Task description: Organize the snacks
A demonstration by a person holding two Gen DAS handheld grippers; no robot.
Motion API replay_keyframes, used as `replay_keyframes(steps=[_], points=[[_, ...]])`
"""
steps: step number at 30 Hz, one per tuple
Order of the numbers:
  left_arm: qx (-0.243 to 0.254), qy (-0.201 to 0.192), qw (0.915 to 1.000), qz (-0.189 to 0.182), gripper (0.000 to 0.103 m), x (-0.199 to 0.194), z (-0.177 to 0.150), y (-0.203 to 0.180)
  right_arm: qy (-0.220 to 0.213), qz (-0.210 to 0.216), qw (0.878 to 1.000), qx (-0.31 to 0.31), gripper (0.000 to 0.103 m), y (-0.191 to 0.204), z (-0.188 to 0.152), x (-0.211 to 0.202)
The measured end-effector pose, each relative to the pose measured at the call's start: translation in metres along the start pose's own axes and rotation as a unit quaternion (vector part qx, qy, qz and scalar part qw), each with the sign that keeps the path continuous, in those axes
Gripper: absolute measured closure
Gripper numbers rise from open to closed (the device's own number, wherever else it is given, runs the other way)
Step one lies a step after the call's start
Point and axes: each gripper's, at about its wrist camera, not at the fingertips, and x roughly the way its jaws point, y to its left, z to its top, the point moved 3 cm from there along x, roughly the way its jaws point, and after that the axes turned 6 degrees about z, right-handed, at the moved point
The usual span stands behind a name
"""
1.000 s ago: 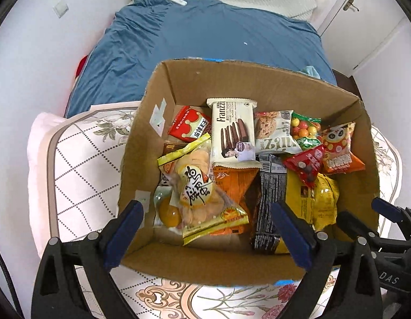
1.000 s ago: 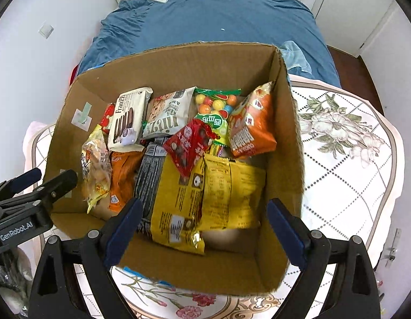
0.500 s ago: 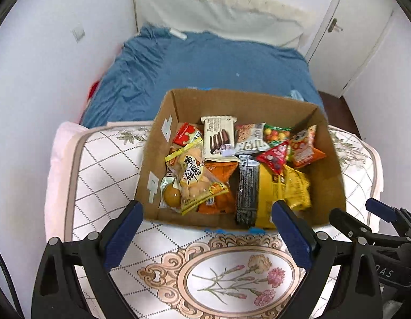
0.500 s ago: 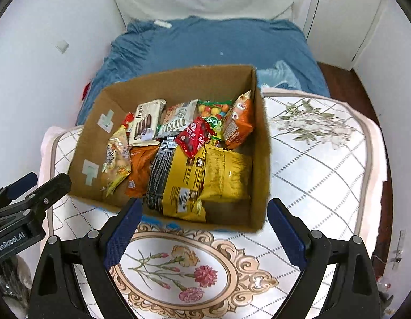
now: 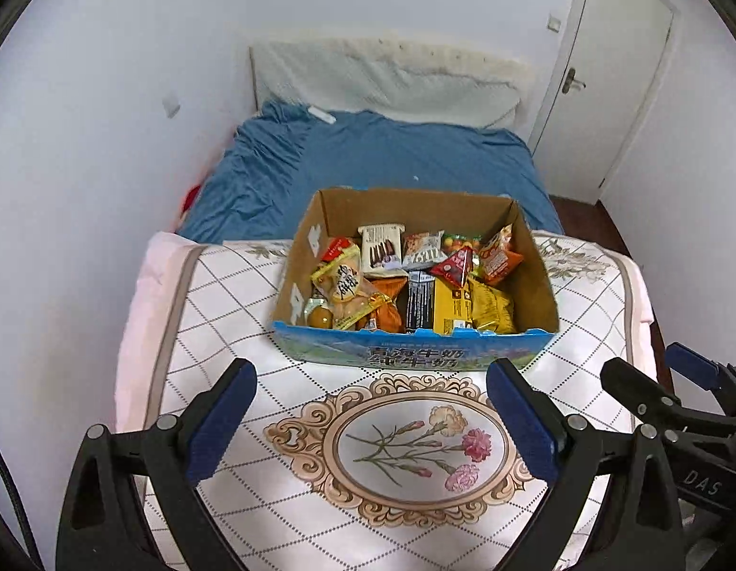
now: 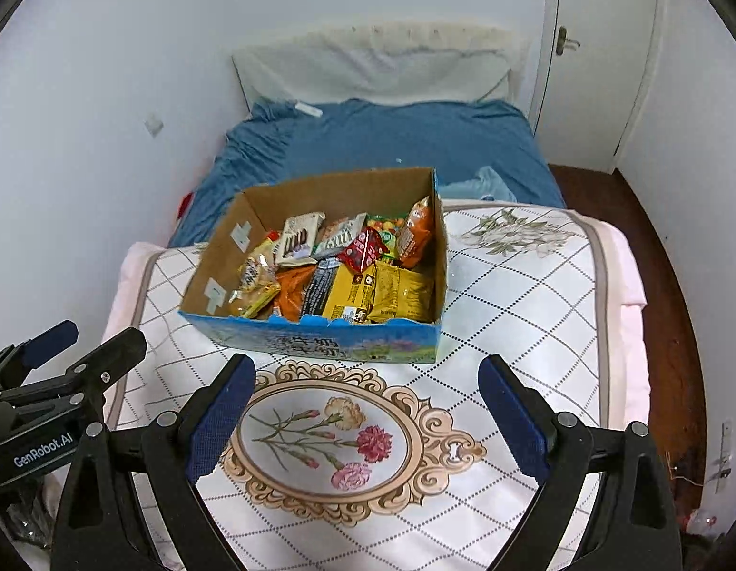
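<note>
Two lines of blue Chinese characters ran across the printed front wall of the box, too small to read with any certainty; the same blue panel faced the right wrist camera. Inside the box, the white packet near the far wall showed dark chocolate sticks, and its lettering could not be made out at this distance. Beside it lay a grey-white bag with large pale letters, also unclear. "GenRobot.AI" was printed on the left gripper's body as seen from the right wrist view, and "DAS" on the right gripper's body in the left wrist view. Left gripper hung in front of the box with its blue-padded fingers spread wide, holding and touching nothing. Right gripper hung likewise in front of the box, its fingers wide apart and empty. Snacks filled the box: a yellow bag at the front right corner, a black packet left of it, an orange bag further left, a clear bag of chips by the left wall, a red triangular pack on top, and an orange pack against the right wall. Under the box lay a quilted cloth with a flower medallion, and behind the box a blue bed.
</note>
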Motion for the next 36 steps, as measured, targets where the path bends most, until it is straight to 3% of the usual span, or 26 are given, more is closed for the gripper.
replay_keyframes(steps=[9, 19, 27, 29, 36], points=[[-0.004, -0.078, 0.9966, 0.027, 0.004, -0.084, -0.02, 0.011, -0.068, -0.003, 0.997, -0.022, 0.006, 0.02, -0.03, -0.088], [-0.006, -0.097, 0.9947, 0.034, 0.004, -0.129, -0.048, 0.021, -0.104, 0.004, 0.994, -0.034, 0.006, 0.033, -0.057, -0.148], [-0.01, -0.112, 0.9931, 0.033, 0.004, -0.14, -0.053, 0.022, -0.116, 0.001, 0.993, -0.037, 0.006, 0.035, -0.059, -0.159], [-0.015, -0.117, 0.9926, 0.028, 0.004, -0.14, -0.052, 0.023, -0.122, -0.011, 0.992, -0.037, 0.002, 0.034, -0.057, -0.157], [-0.015, -0.126, 0.9912, 0.038, 0.0, -0.126, -0.044, 0.024, -0.129, -0.036, 0.99, -0.032, 0.001, 0.026, -0.046, -0.143]])
